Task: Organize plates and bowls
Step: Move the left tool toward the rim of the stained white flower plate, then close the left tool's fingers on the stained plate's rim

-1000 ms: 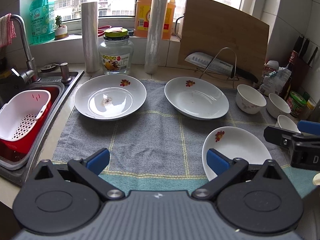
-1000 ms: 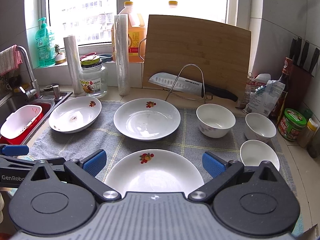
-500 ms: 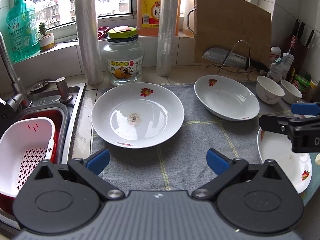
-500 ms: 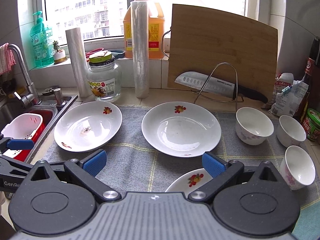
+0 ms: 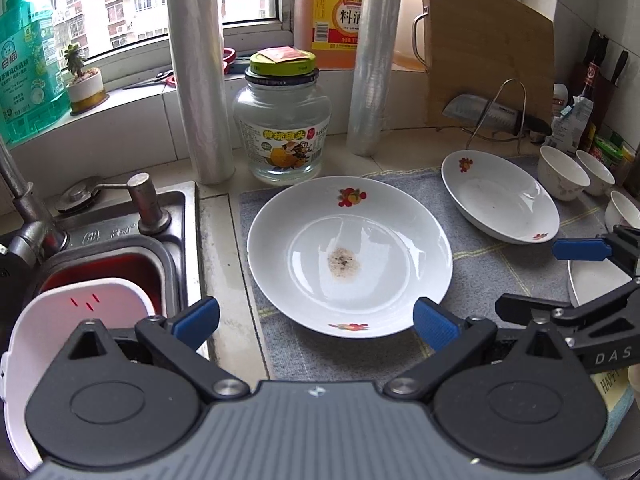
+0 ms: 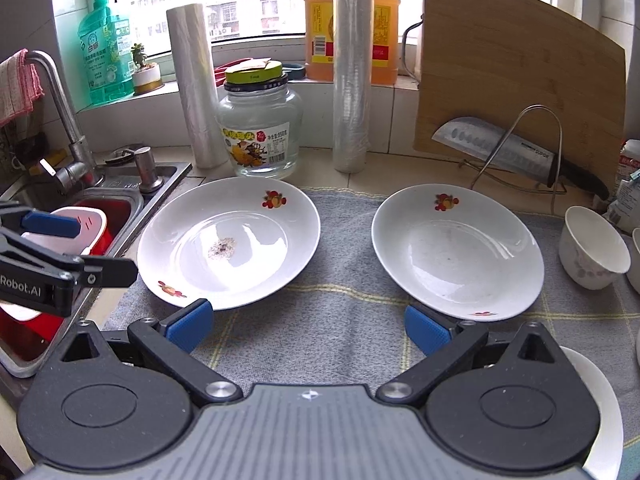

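Observation:
A white plate with a brown stain [image 5: 348,256] [image 6: 230,240] lies on the left of the grey towel [image 5: 492,276] [image 6: 344,312]. My left gripper [image 5: 316,320] is open, its near rim between the blue pads. A second fruit-print plate [image 5: 500,196] [image 6: 456,252] lies to the right. My right gripper [image 6: 306,326] is open over the towel between both plates, empty. A third plate [image 5: 592,280] [image 6: 600,408] sits partly hidden under it. White bowls [image 5: 562,172] [image 6: 592,252] stand at the right.
A sink [image 5: 100,240] with a white and red colander [image 5: 60,320] lies left. A glass jar [image 5: 284,120] [image 6: 260,120], two film rolls [image 5: 200,80] [image 5: 372,60], a cutting board [image 6: 520,80] and a cleaver on a wire rack [image 6: 516,148] line the back.
Both grippers have moved left and closer to the plates. The stained plate now lies right in front of my left gripper. The near plate has slid out under my right gripper.

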`<state>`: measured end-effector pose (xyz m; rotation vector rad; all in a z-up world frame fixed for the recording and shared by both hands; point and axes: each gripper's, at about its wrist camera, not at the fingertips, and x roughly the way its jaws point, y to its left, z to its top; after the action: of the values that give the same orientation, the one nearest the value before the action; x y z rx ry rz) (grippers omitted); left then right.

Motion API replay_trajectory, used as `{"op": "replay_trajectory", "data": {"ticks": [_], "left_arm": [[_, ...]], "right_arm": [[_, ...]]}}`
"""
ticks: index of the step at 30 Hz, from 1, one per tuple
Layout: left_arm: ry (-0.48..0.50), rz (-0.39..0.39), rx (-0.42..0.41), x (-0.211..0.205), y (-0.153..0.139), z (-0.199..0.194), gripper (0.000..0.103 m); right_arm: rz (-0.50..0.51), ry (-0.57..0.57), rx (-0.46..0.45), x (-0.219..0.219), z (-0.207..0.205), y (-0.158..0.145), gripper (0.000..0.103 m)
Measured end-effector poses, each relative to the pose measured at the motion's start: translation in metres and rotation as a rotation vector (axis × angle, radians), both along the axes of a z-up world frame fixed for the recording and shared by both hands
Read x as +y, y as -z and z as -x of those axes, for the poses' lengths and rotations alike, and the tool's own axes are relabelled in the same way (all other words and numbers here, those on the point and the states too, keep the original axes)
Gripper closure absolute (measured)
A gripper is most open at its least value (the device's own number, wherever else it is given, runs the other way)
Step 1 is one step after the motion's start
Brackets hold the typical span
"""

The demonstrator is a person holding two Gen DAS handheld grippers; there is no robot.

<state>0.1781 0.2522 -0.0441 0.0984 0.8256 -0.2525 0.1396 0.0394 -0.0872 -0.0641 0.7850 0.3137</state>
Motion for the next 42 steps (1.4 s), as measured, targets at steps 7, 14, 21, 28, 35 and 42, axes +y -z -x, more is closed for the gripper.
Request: {"op": "replay_trajectory", "data": {"ticks": [7, 14, 21, 28, 35, 42], "left_arm": [[0.078, -0.032, -0.029, 0.008, -0.004, -0.036, 0.001], [0.123, -0.028, -0.026, 0.01, 0.003, -0.071, 0.001], [0.188, 0.001, 0.024, 0.004, 0.016, -0.091, 0.001], [0.227, -0.016, 0.052, -0.003, 0.024, -0.108, 0.001], [0.274, 0.012, 0.096, -0.009, 0.032, -0.133, 0.001], [0.315, 0.032, 0.161, -0.011, 0.037, -0.152, 0.002]], "right_arm": [[0.051, -0.039, 0.053, 0.025, -0.011, 0.029, 0.0], [0.088, -0.097, 0.067, 0.052, -0.016, 0.047, 0.0], [0.093, -0.13, 0.054, 0.058, -0.013, 0.06, 0.0], [0.084, -0.156, 0.045, 0.058, -0.016, 0.06, 0.0], [0.077, -0.144, 0.025, 0.061, -0.024, 0.063, 0.0], [0.076, -0.149, 0.02, 0.062, -0.026, 0.064, 0.0]]}}
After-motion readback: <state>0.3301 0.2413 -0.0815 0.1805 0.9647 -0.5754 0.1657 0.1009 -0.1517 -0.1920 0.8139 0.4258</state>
